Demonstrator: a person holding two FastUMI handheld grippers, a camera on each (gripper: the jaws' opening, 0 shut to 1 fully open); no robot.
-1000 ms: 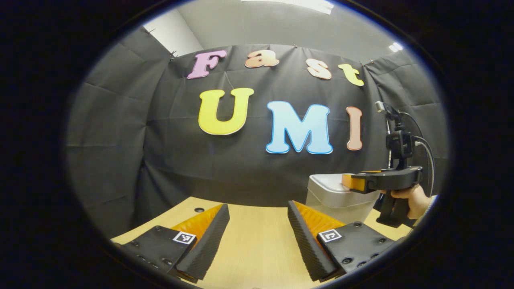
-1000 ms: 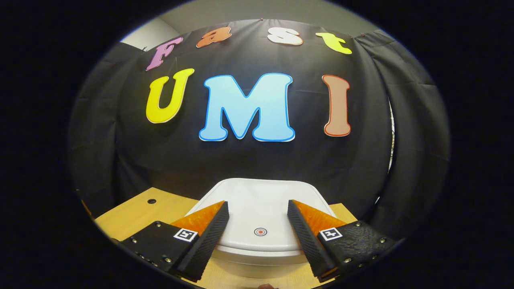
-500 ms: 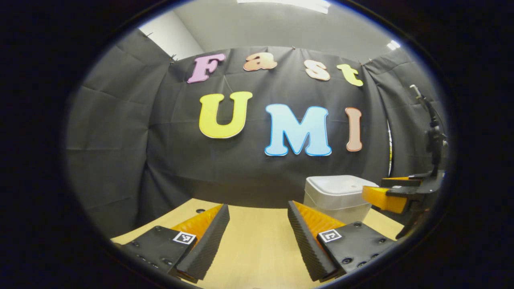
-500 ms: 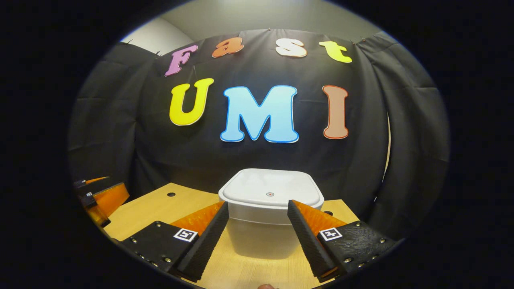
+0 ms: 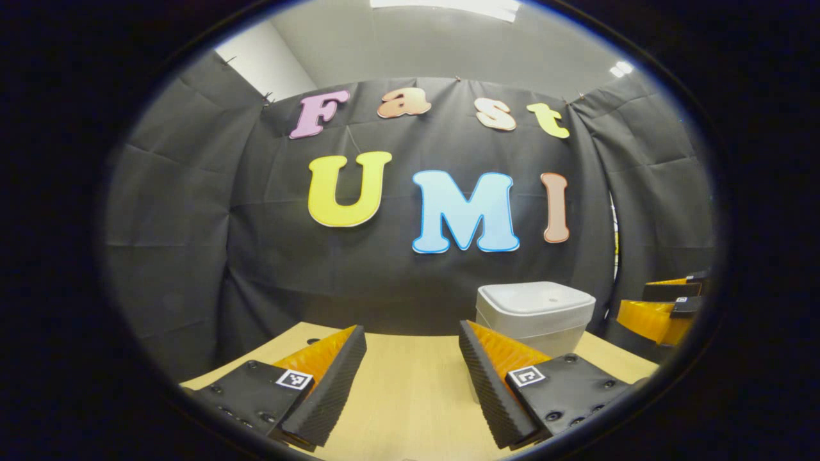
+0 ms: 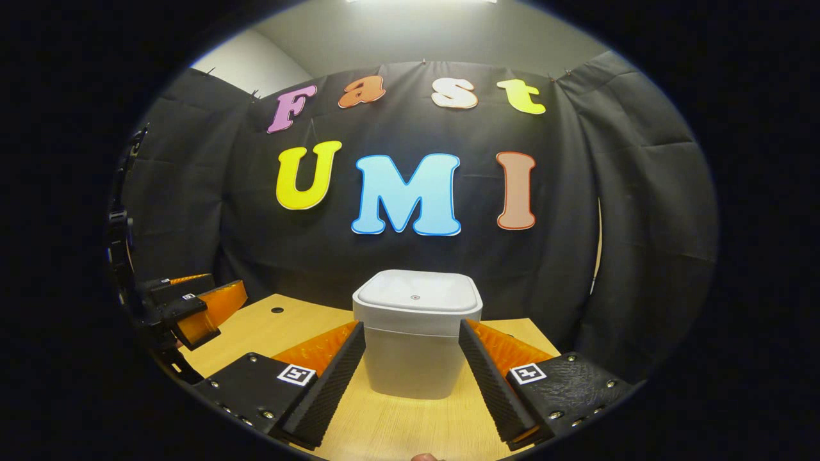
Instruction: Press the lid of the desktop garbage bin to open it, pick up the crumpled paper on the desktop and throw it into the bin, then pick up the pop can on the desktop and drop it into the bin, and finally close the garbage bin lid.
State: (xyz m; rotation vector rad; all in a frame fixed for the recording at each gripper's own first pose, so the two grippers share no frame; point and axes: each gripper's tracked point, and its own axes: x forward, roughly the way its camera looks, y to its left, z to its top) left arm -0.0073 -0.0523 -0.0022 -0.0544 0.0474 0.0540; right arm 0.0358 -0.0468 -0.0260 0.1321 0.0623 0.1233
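In the right gripper view, the garbage bin (image 6: 416, 346) stood upright on the wooden desktop (image 6: 410, 429) dead ahead at 12 o'clock, lid (image 6: 416, 298) shut flat on top, a small round mark at the lid's centre. The right gripper (image 6: 412, 371) was released, its 2 fingers spread wide with the bin showing between them but farther off, not touching. The left gripper (image 6: 198, 307) showed at 9 o'clock of that view, above the desktop's edge and well apart from the bin. In the left gripper view, the bin (image 5: 535, 317) sat at about 2 o'clock, lid (image 5: 535, 298) closed, partly behind the near finger. The left gripper (image 5: 412, 371) was likewise released, jaws wide, holding nothing, bare desktop (image 5: 403, 397) between them. The right gripper (image 5: 660, 314) showed at 3 o'clock, beside the bin without touching it.
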